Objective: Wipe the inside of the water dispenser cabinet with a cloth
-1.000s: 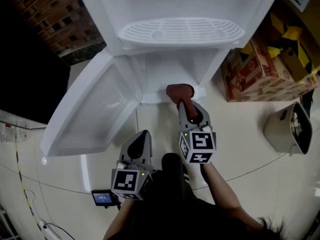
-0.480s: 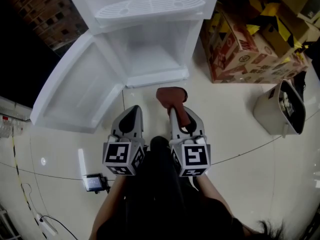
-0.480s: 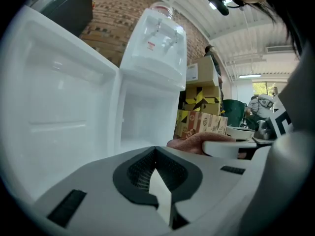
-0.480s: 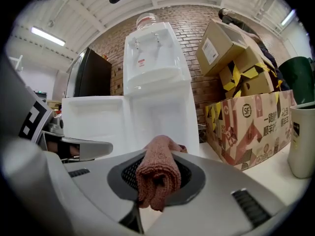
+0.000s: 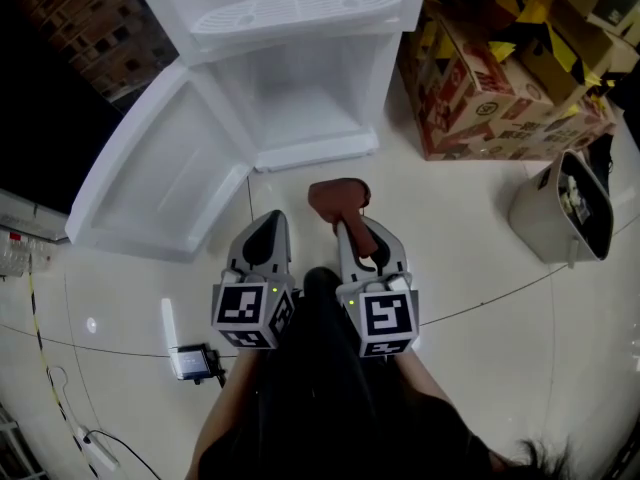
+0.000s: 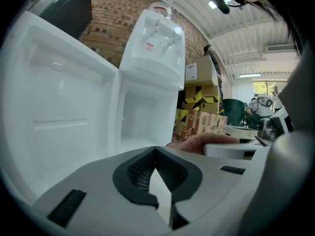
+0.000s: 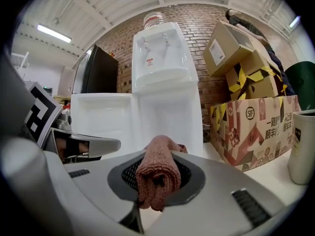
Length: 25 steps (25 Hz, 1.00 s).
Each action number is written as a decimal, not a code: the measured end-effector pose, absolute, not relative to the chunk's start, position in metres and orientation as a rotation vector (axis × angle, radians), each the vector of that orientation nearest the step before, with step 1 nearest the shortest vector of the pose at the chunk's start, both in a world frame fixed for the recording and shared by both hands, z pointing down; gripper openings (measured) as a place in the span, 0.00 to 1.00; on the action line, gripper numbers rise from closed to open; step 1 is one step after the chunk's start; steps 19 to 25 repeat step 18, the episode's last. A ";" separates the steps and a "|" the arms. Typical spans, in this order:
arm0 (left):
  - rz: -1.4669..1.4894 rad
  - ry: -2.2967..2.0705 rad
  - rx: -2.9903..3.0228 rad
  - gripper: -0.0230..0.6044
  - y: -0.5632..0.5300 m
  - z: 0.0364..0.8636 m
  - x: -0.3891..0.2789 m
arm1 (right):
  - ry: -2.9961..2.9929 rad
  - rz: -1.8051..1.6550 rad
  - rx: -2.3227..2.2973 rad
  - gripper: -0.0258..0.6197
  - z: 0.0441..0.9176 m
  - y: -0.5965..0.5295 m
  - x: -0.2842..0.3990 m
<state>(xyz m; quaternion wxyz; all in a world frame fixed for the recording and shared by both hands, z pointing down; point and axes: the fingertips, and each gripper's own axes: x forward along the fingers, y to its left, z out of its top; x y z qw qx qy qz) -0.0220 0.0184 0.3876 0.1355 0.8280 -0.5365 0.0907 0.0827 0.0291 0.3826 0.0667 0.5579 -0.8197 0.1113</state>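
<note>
The white water dispenser (image 5: pixel 290 8) stands at the top of the head view with its lower cabinet (image 5: pixel 305 103) open and its door (image 5: pixel 160 178) swung out to the left. My right gripper (image 5: pixel 347 226) is shut on a rolled reddish-brown cloth (image 5: pixel 337 198) over the floor, in front of the cabinet and clear of it. The cloth (image 7: pixel 157 173) sticks out between the jaws of my right gripper (image 7: pixel 156 183), with the cabinet (image 7: pixel 170 122) ahead. My left gripper (image 5: pixel 267 228) is beside it, shut on nothing (image 6: pixel 156 173).
Printed cardboard boxes (image 5: pixel 490 88) are stacked right of the dispenser. A beige bin (image 5: pixel 565 213) stands on the floor further right. A small device with a lit screen (image 5: pixel 192 362) lies on the floor at the left. A dark appliance (image 7: pixel 96 75) is left of the door.
The cloth was at the cabinet's front sill a second ago. Both grippers have since drawn back over the floor and now sit side by side.
</note>
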 end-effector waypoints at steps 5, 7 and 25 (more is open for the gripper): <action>0.258 -1.541 2.400 0.00 0.019 0.389 -0.022 | -2.465 0.318 1.667 0.15 0.383 0.025 0.078; 0.259 -1.541 2.401 0.00 0.019 0.389 -0.022 | -2.466 0.330 1.667 0.15 0.384 0.024 0.077; 0.257 -1.542 2.397 0.00 0.022 0.389 -0.021 | -2.461 0.364 1.665 0.15 0.387 0.026 0.079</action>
